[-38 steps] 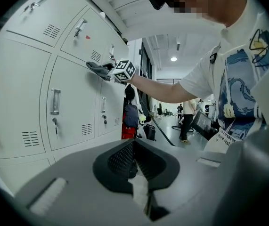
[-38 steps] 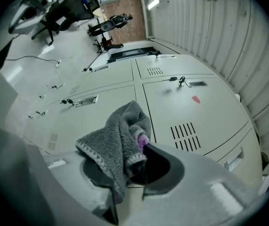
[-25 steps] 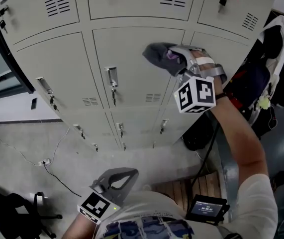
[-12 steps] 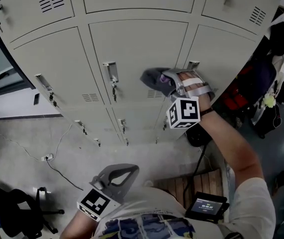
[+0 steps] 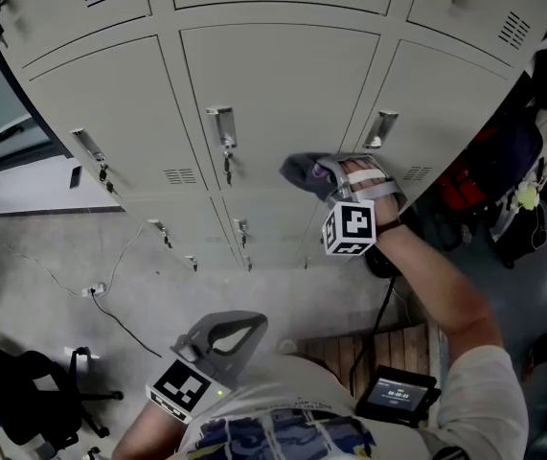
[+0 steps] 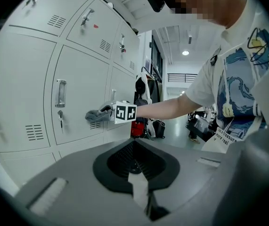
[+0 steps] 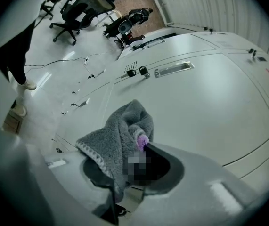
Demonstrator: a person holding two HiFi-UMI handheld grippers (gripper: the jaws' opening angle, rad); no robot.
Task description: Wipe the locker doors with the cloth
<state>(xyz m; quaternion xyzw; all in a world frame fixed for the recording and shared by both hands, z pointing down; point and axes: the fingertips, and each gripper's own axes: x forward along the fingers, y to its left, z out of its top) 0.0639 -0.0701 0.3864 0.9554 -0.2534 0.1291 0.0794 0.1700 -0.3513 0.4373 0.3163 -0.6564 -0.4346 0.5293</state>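
Setting: bank of pale grey lockers (image 5: pixel 283 27) filling the far part of the head view, standing on a light floor (image 5: pixel 53 247).
Middle locker door (image 5: pixel 283 94): shut, with a metal handle (image 5: pixel 222 126) at its left side and a small group of vent slots (image 5: pixel 179 175) at its lower left.
Right-hand door (image 5: pixel 445 94): its handle (image 5: pixel 380 128) sits just beyond the person's right hand.
Cloth (image 5: pixel 302 172): grey and fleecy with a stitched edge, bunched up; it lies against the lower right part of the middle locker door, close to the seam with the right-hand door.
Right gripper (image 5: pixel 323 173): jaws clenched on the cloth, which wraps over both of them and hangs down on the left one; the marker cube (image 5: pixel 350 228) faces the head camera.
Right forearm (image 5: pixel 436 276): bare, stretched out towards the lockers.
Left gripper (image 5: pixel 239 332): held low and near the person's body, well apart from the lockers; its jaws are closed together with nothing between them.
Floor items: a thin cable (image 5: pixel 110 300) runs across the left side, and a dark office chair (image 5: pixel 24 391) stands at the near left.
Right margin: dark clothes and bags (image 5: pixel 532 113) hang beside the lockers.
Near right: a small lit screen (image 5: pixel 395 398) sits beside the person's torso.
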